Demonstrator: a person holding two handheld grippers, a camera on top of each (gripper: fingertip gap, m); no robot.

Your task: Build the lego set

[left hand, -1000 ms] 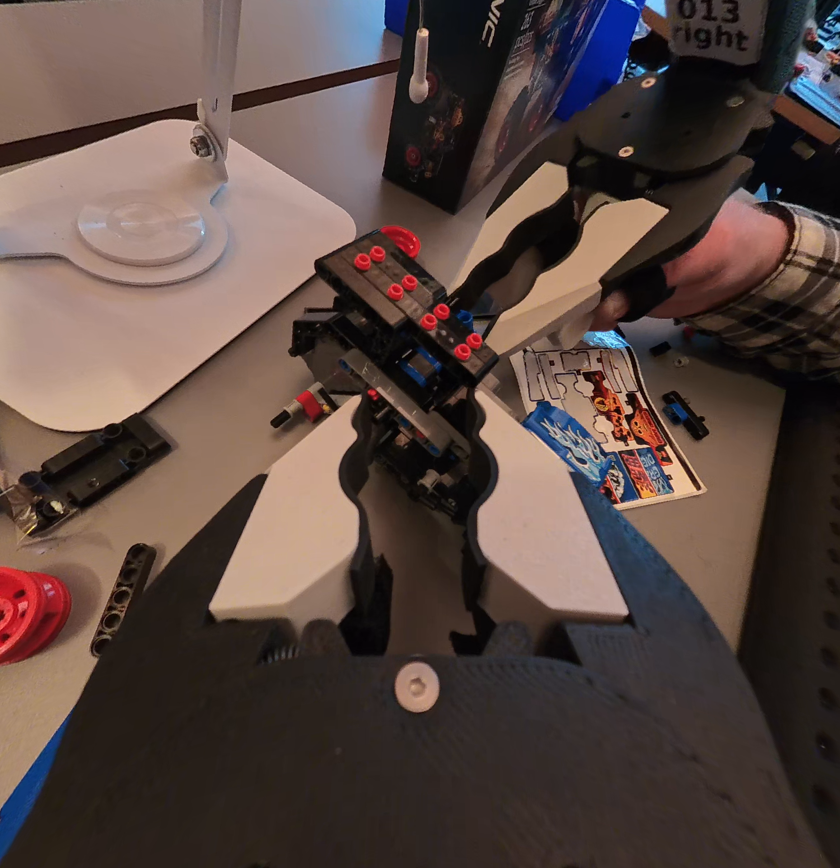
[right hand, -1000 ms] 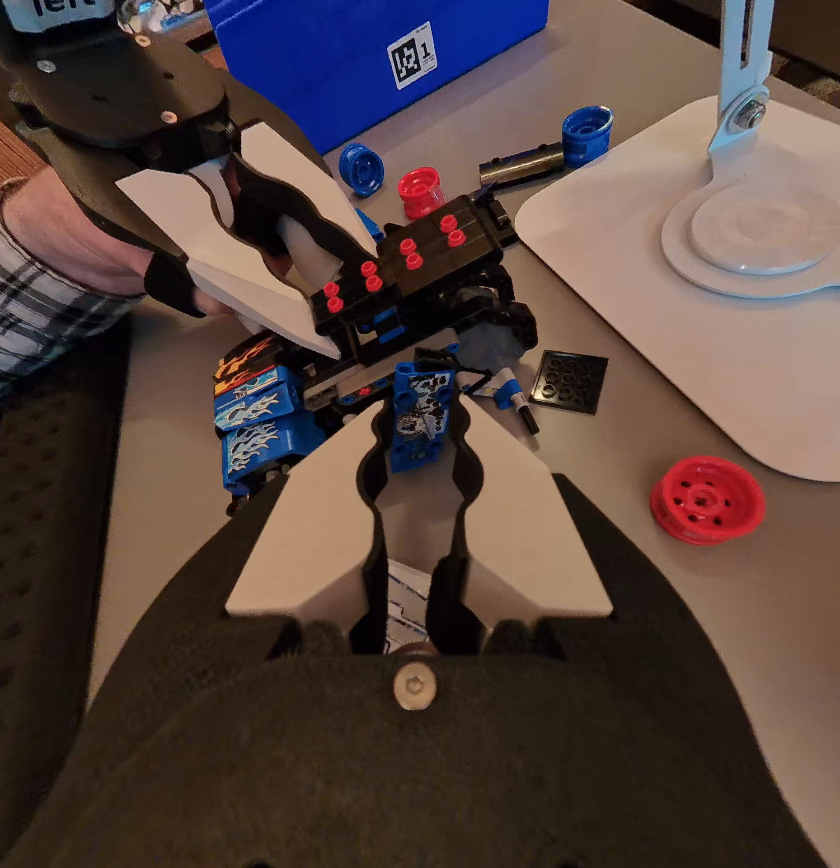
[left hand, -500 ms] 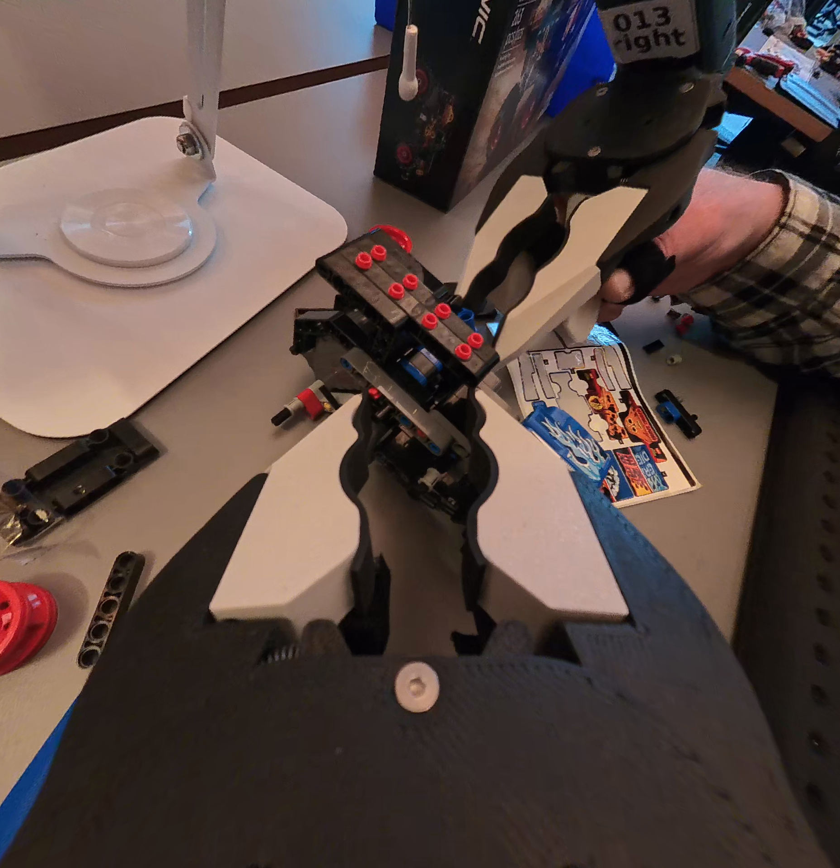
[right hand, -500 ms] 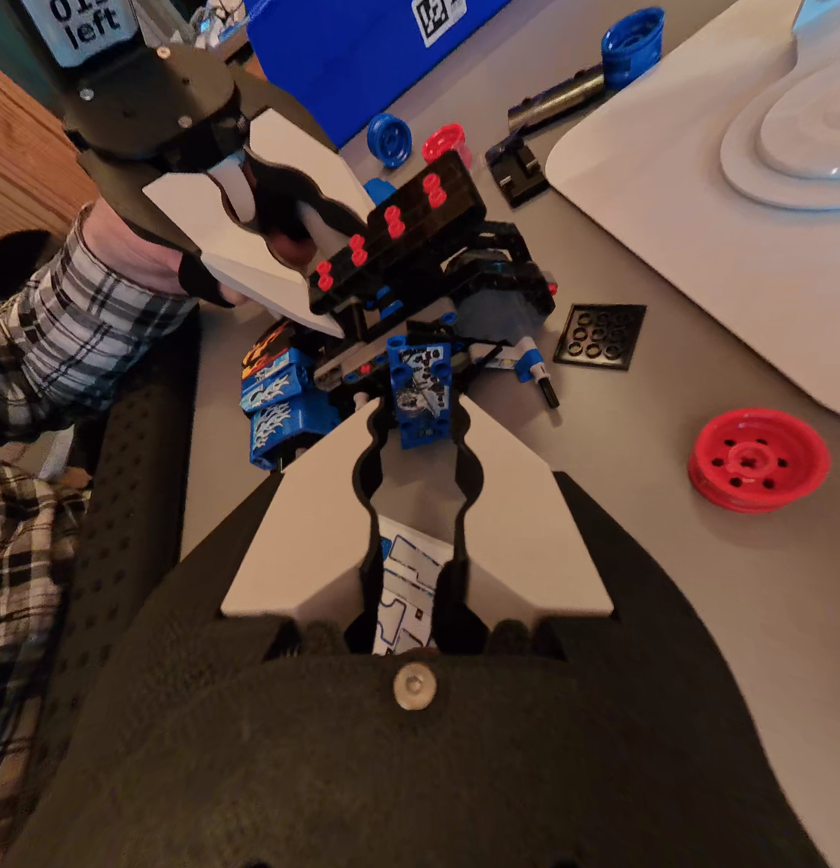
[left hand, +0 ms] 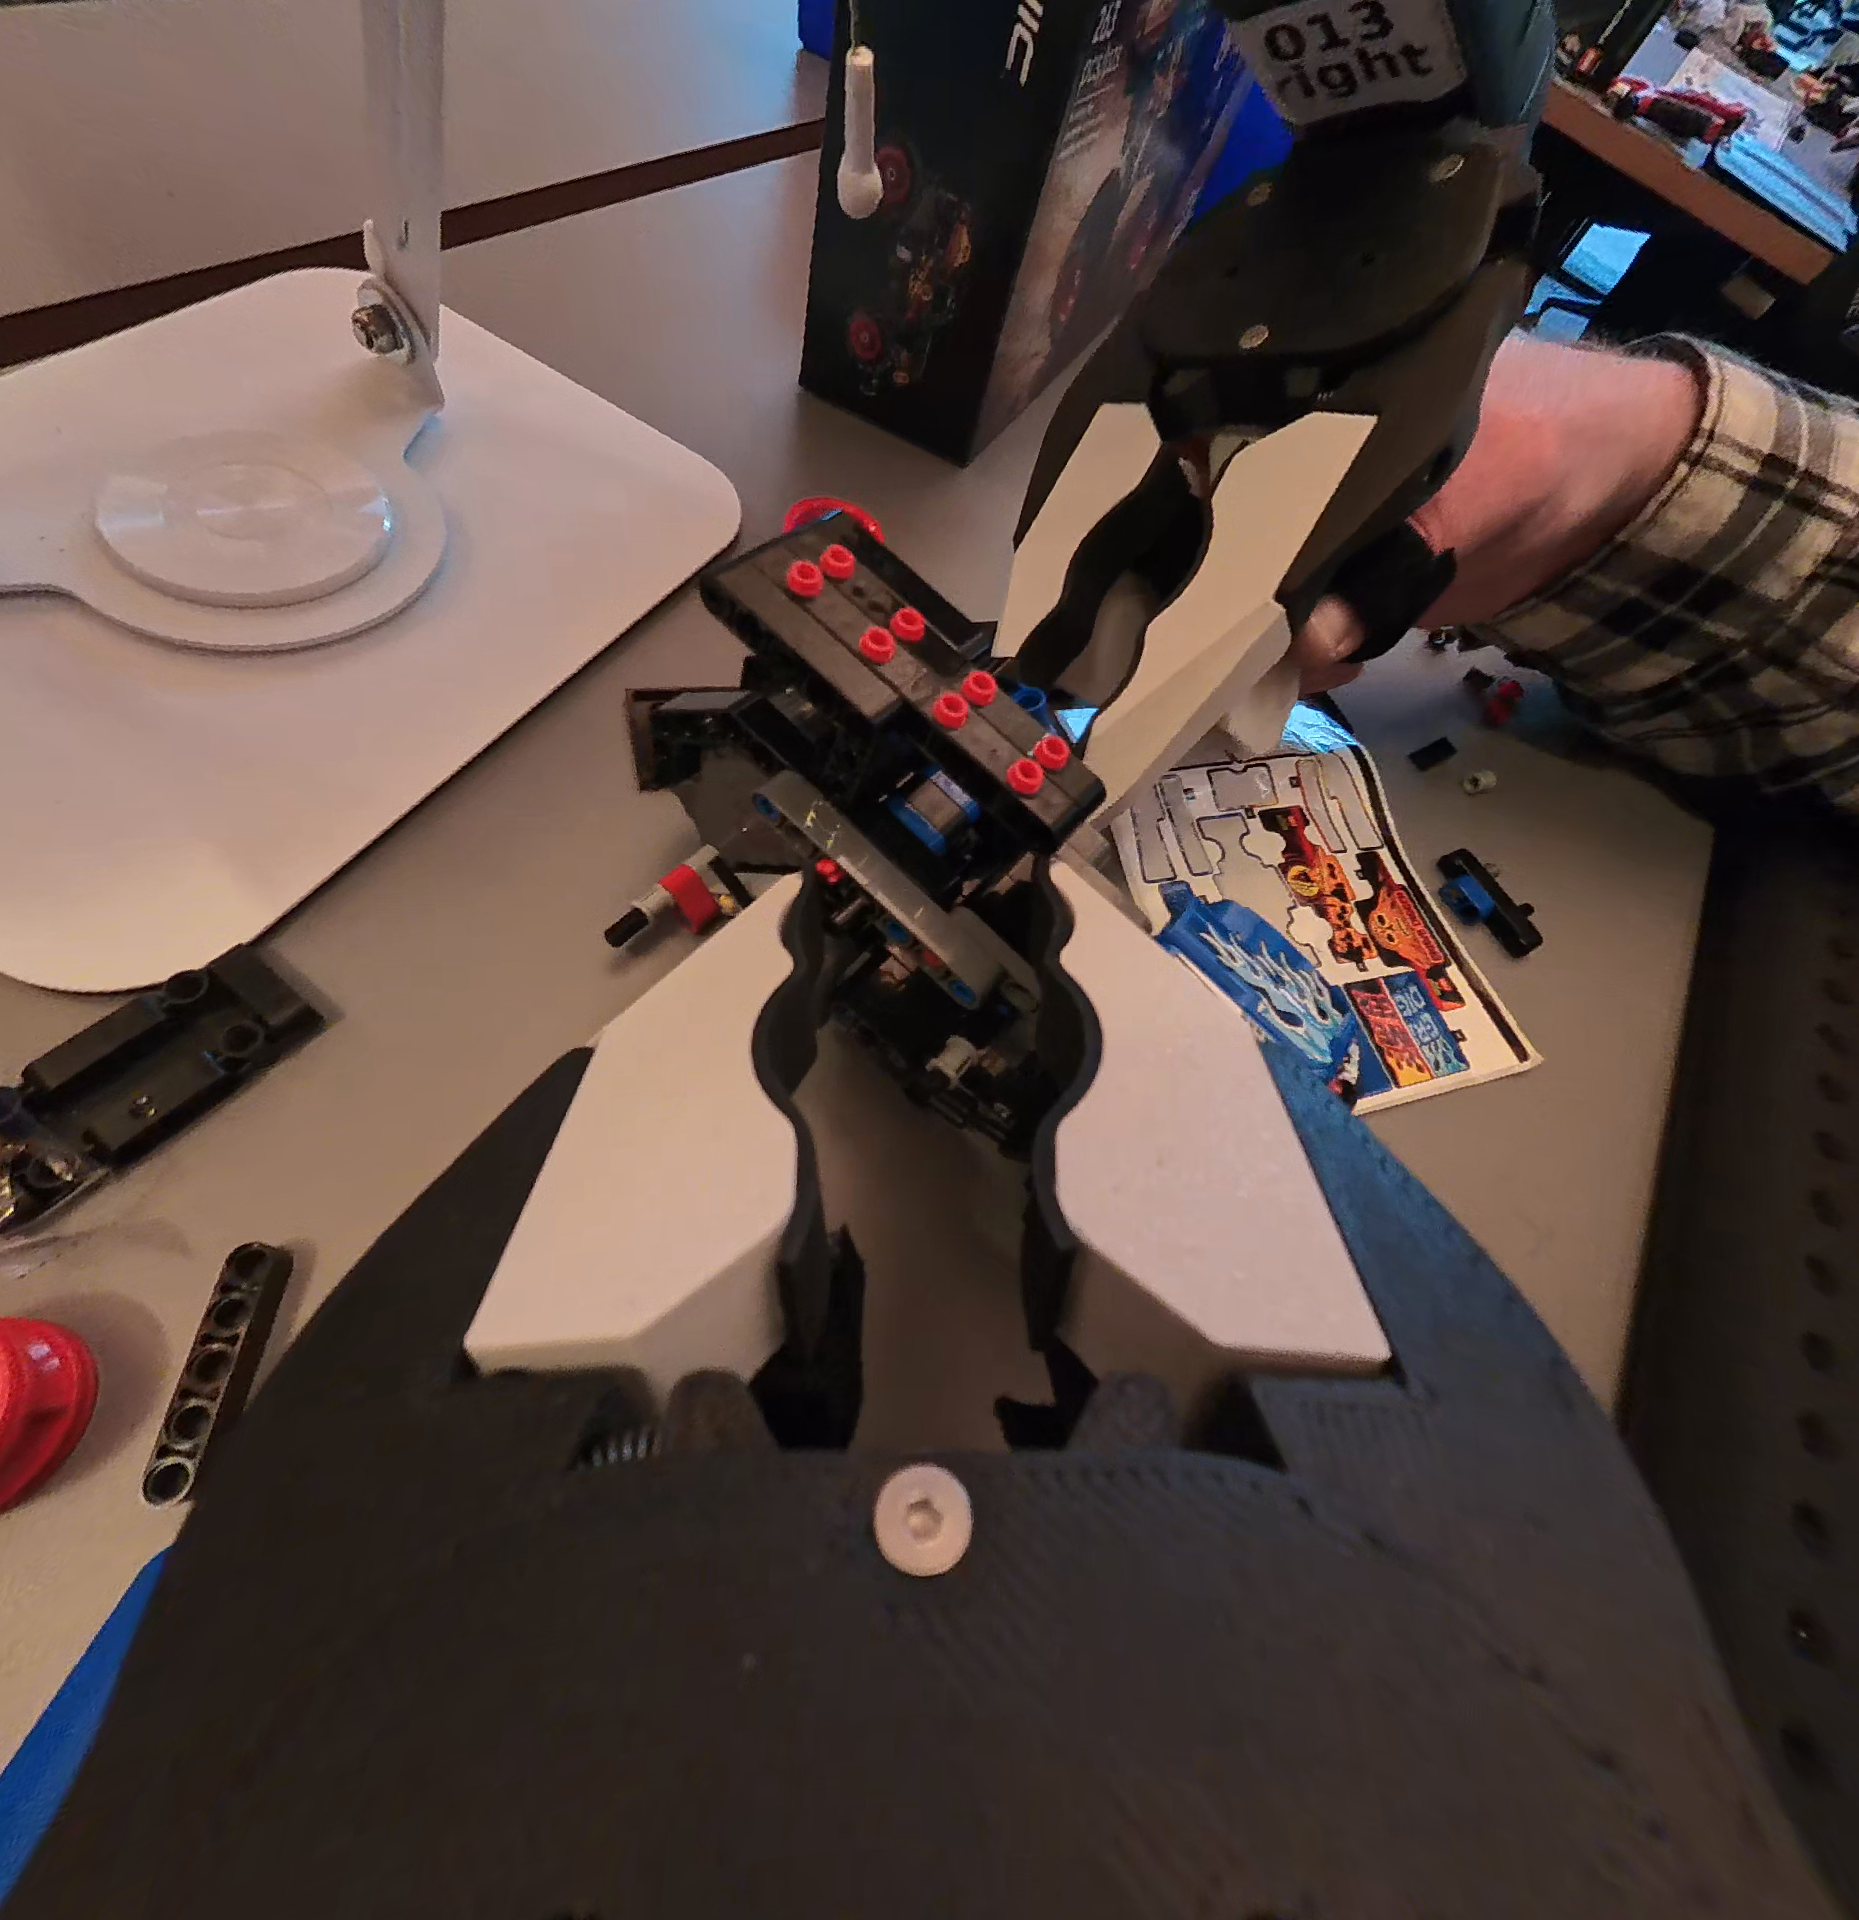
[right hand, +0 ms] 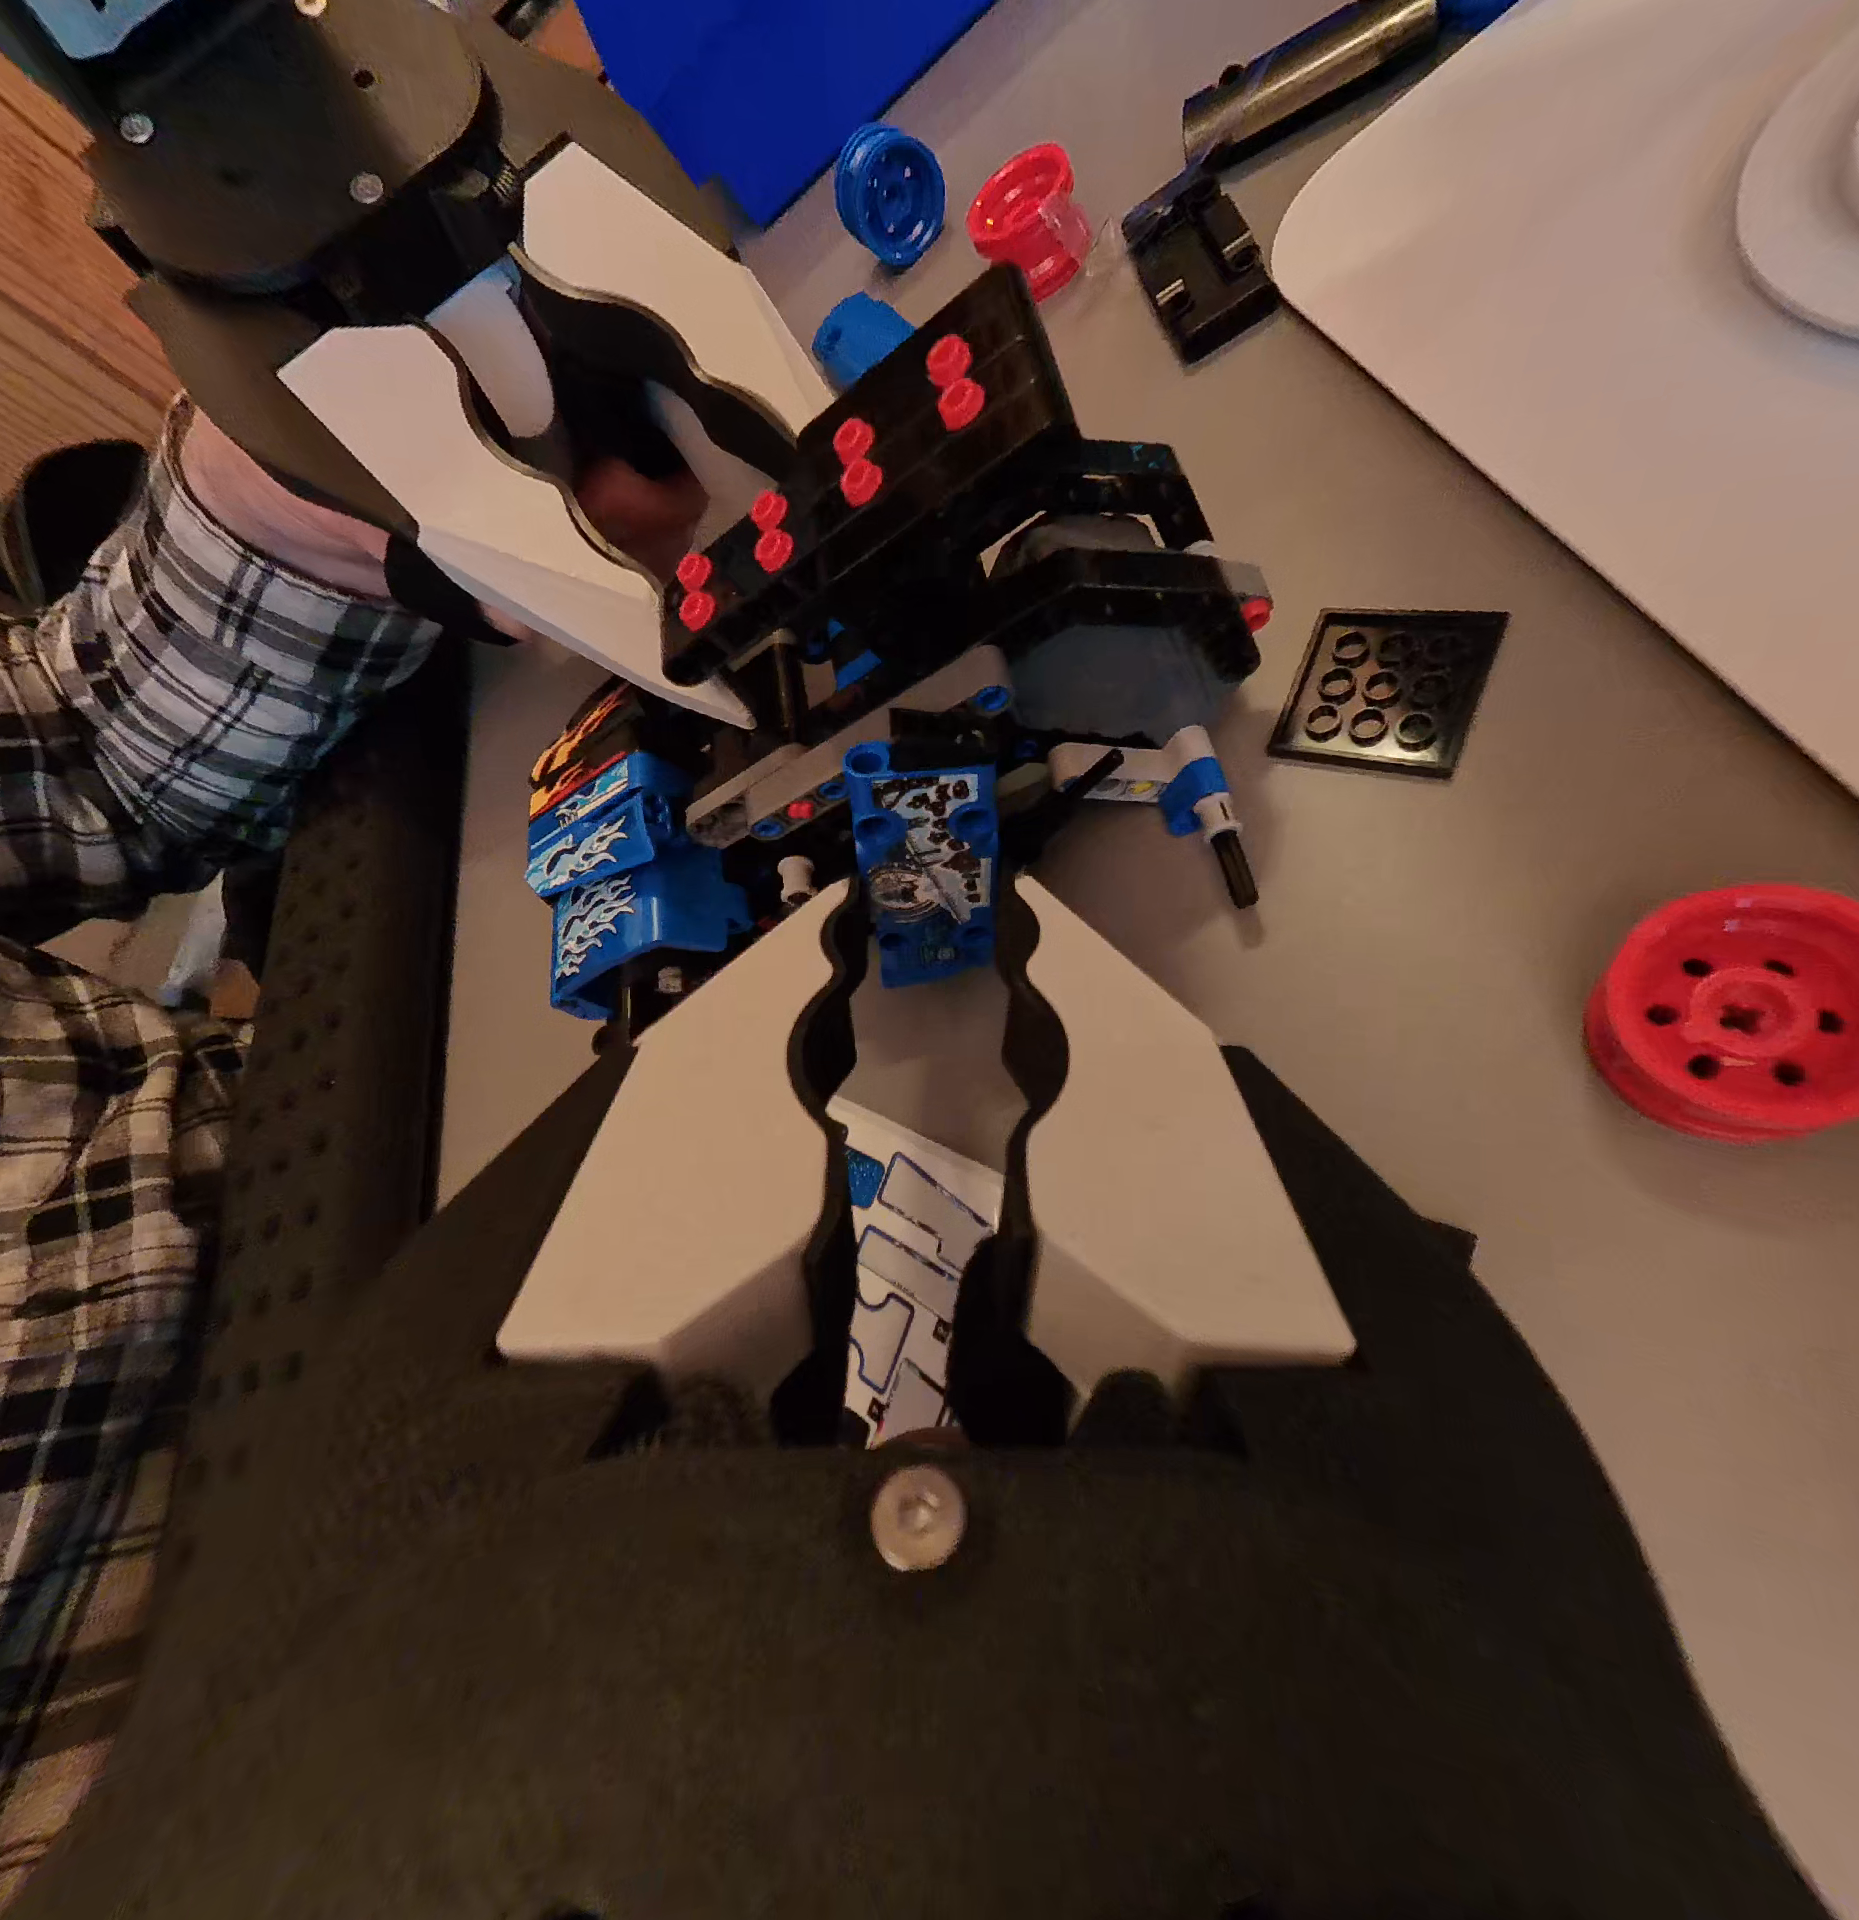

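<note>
Right tool (right hand: 920, 914) has tilted steeper, both tools pinching the knobbly black-and-blue lego model (left hand: 883, 769).

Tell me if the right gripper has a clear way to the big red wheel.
Probably not yet: the right gripper is shut on the model's blue panel. Once released, the red wheel lies alone on bare table to its right, nothing between.

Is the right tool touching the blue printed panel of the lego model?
Touching. The right wrist view shows the right tool closed on the blue printed panel, no gap.
</note>
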